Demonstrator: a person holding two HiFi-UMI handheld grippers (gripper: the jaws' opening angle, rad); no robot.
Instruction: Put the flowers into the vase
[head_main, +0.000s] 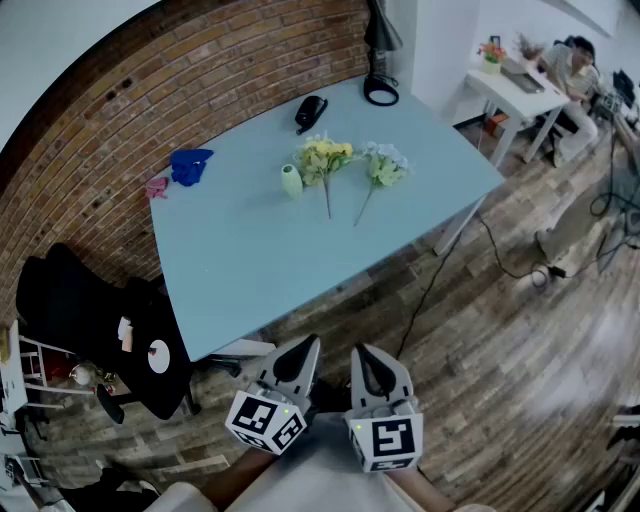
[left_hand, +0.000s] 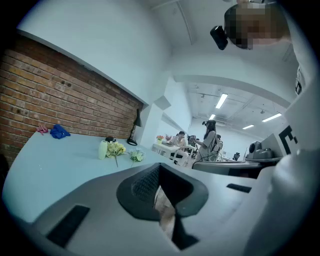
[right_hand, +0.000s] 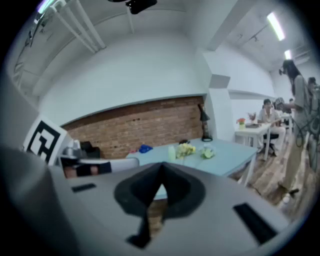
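Observation:
A small pale green vase (head_main: 291, 180) stands on the light blue table (head_main: 250, 270). Right beside it lies a bunch of yellow flowers (head_main: 323, 157), stem toward me. A second bunch of white and green flowers (head_main: 383, 166) lies further right. Both grippers hang well short of the table's near edge, side by side: the left gripper (head_main: 305, 347) and the right gripper (head_main: 360, 354), each shut with nothing between the jaws. From the left gripper view the vase (left_hand: 102, 149) and yellow flowers (left_hand: 116, 149) show far off; the right gripper view shows the flowers (right_hand: 186, 149) too.
A blue cloth (head_main: 189, 165) and a pink item (head_main: 157, 187) lie at the table's far left. A black object (head_main: 310, 112) and a lamp base (head_main: 381, 90) sit at the back by the brick wall. A black chair (head_main: 95, 320) stands left of the table. A person (head_main: 570, 75) sits at a white desk far right.

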